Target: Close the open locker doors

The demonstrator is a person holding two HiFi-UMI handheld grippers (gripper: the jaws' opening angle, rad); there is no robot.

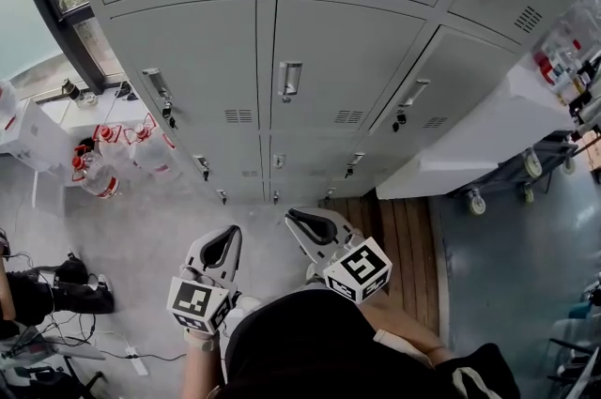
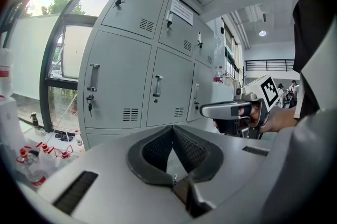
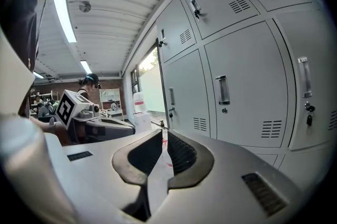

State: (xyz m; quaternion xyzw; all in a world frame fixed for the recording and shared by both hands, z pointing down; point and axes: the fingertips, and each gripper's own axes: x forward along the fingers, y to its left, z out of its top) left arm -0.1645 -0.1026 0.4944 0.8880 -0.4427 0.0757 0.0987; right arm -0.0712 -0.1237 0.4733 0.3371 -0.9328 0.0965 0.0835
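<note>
Grey floor (image 1: pixel 160 228) before flush locker doors (image 1: pixel 346 59)

Workshop locker area: grey metal lockers (image 1: pixel 349 59), corrugated ceiling (image 3: pixel 121 22), strip light (image 3: pixel 64 15).

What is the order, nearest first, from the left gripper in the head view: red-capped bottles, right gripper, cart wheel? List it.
1. right gripper, close alongside on the right.
2. red-capped bottles, on the floor at left.
3. cart wheel, on the floor far right.
</note>
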